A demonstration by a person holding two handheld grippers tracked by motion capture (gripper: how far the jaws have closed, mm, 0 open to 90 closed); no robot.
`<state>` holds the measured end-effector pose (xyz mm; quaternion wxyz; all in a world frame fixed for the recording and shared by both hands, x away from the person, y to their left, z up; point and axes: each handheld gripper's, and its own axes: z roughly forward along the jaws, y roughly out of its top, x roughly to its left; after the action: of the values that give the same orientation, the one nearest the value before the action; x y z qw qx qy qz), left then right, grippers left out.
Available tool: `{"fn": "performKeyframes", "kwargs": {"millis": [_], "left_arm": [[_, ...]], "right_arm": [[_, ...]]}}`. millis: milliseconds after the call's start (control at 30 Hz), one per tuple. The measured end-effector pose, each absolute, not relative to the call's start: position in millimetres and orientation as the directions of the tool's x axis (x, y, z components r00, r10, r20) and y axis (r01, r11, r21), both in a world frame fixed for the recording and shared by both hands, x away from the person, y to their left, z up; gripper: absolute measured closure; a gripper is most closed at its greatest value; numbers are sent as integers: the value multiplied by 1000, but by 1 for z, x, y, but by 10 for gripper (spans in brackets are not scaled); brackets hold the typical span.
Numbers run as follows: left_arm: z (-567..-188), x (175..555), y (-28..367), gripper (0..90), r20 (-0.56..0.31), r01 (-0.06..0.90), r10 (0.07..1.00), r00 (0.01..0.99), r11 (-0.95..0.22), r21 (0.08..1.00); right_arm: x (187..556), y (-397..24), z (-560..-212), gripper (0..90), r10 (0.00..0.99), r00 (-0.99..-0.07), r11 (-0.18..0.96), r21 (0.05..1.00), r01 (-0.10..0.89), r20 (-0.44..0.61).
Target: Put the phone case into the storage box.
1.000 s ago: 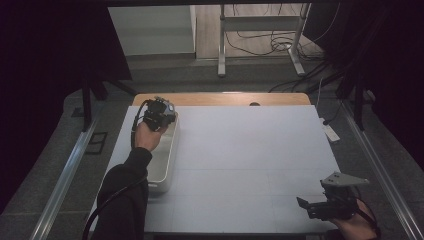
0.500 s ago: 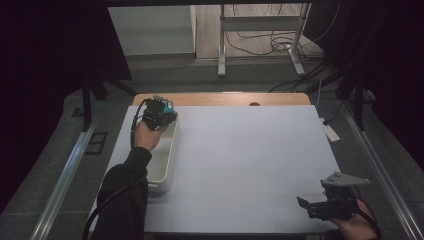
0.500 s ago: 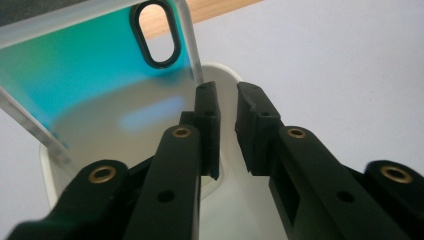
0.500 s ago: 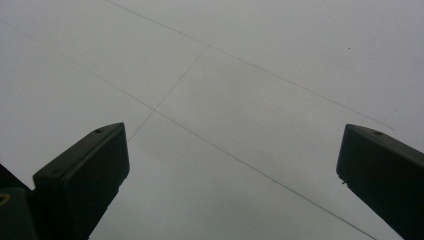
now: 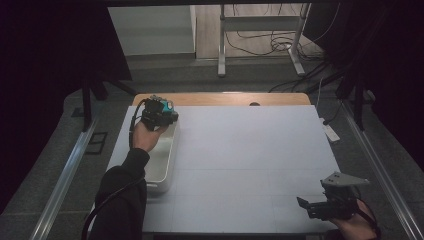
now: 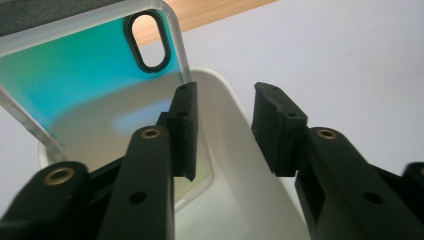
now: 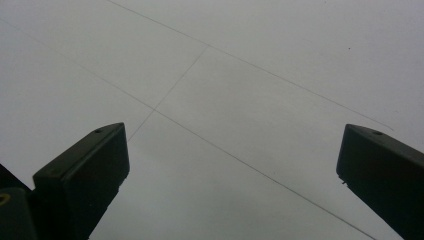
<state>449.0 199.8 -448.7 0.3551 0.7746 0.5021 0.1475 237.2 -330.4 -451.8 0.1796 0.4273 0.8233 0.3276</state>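
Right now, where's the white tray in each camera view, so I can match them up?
High view: the white tray lies along the table's left side, under the left gripper.
Left gripper view: its rim curves from centre to bottom, right of the iridescent phone case.
Right gripper view: not in it.
Shared landmark: the table's wooden far edge.

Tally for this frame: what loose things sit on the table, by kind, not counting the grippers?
Phone case (clear, teal-tinted, leaning in the tray): 1
Tray (white): 1
Total: 2
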Motion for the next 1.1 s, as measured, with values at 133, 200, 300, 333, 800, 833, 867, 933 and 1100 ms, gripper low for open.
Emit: {"fn": "performKeyframes", "kwargs": {"millis": [133,200,300,333,800,833,867,933,1100], "left_arm": [[-448,446,200,567,-131,668,879,458,-243,704],[-447,445,200,539,-133,665,878,461,-243,706],[-445,443,199,498,-132,660,875,467,-245,710],[-445,443,199,483,-132,660,875,467,-245,710],[-447,433,200,230,-150,652,853,500,-257,713],[-447,433,200,204,-150,652,853,500,-257,713],[-447,431,200,196,-152,651,850,504,-259,714],[-446,430,200,165,-153,650,847,509,-261,714],[-444,426,200,90,-146,643,840,523,-276,714]], "right_arm": [[237,-330,-452,5,822,-570,420,692,587,-16],[237,-330,-452,5,821,-571,422,693,585,-18],[237,-330,-452,5,821,-571,422,692,586,-18],[237,-330,-452,5,821,-571,422,692,586,-18],[237,-330,-452,5,821,-570,423,691,586,-19],[237,-330,-452,5,821,-570,424,691,586,-20],[237,-330,-452,5,821,-570,424,690,587,-20],[237,-330,-452,5,821,-570,425,690,587,-20],[237,-330,-452,4,821,-570,424,690,586,-21]]}}
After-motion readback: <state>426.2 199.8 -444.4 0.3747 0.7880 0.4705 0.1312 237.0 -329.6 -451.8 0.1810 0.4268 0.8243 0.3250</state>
